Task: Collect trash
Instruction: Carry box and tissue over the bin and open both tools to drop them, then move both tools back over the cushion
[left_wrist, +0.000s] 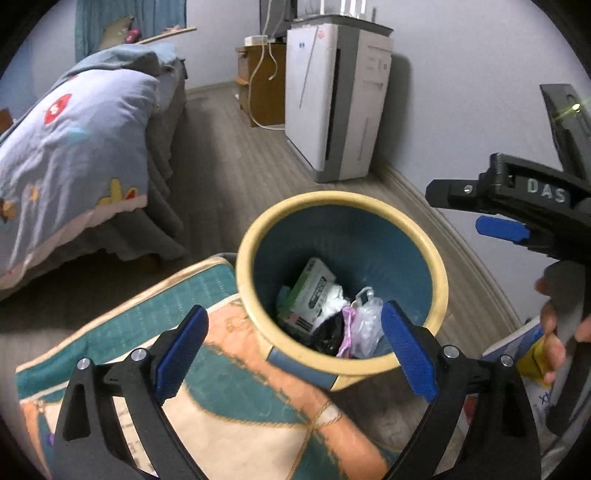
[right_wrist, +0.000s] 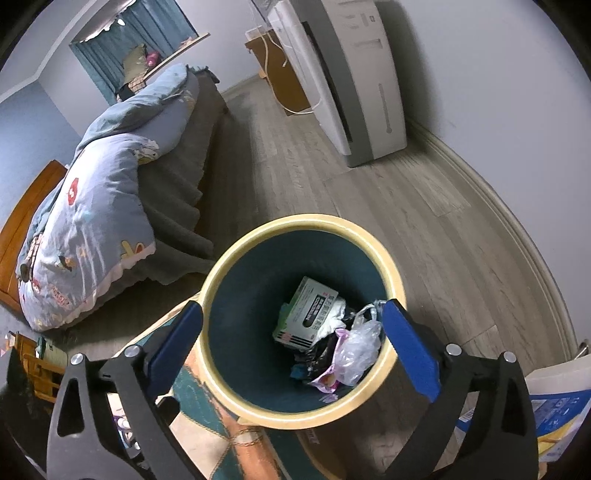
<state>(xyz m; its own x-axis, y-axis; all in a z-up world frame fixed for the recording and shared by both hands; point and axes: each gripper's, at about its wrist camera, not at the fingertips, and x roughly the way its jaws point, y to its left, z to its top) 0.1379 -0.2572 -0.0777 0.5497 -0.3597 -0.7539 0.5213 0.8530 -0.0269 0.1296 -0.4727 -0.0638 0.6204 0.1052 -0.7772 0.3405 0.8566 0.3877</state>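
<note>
Left tongs (left_wrist: 291, 354): we hold them spread apart, empty, over the bin's near rim.
Right tongs (right_wrist: 291, 354): likewise apart and empty above the opening, apparently a release posture.
Round cream-rimmed blue waste bin (right_wrist: 229, 280): stands on the floor beside a patterned teal-and-orange mat (left_wrist: 207, 384).
Trash: green-white carton (right_wrist: 308, 310) and crumpled clear plastic bag (right_wrist: 358, 350) lie at the bottom.
Beyond: white appliance (left_wrist: 332, 103) against the wall.

My left gripper (left_wrist: 291, 354) and right gripper (right_wrist: 291, 350) look alike: black plastic frames with triangular cut-outs, silver screws at the joints and ridged blue pads (left_wrist: 408, 354). White raised letters, "DAS", mark one side of the right gripper.
</note>
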